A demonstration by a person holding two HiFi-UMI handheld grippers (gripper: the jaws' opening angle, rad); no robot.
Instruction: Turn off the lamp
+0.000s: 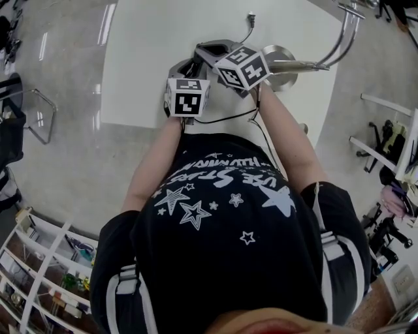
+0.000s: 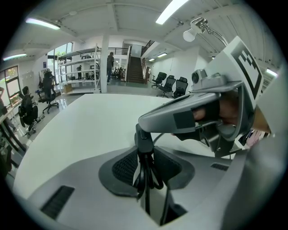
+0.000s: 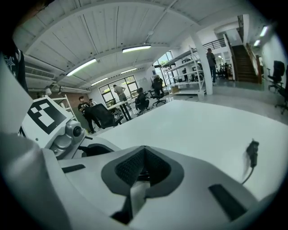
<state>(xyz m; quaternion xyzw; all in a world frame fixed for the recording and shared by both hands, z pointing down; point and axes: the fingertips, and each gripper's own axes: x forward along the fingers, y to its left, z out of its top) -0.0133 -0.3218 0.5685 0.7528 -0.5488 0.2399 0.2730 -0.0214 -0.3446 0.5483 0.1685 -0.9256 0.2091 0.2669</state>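
The lamp has a round chrome base [image 1: 282, 68] and a curved chrome neck [image 1: 345, 36] at the table's far right, and its white head [image 2: 191, 33] shows high in the left gripper view. My left gripper [image 2: 143, 167] is shut on the lamp's black cord and its inline switch block [image 2: 143, 137]. The jaws of my right gripper [image 2: 145, 125] look shut, and its tip rests on top of that block. In the head view the two grippers sit side by side, left [image 1: 181, 68] and right [image 1: 209, 51]. The cord's free end [image 1: 250, 17] lies farther back on the table.
The white table [image 1: 150, 59] stretches to the left and behind the grippers. The same cord end [image 3: 252, 152] lies to the right of my right gripper [image 3: 143, 162]. Chairs, shelves and people stand far off in the room.
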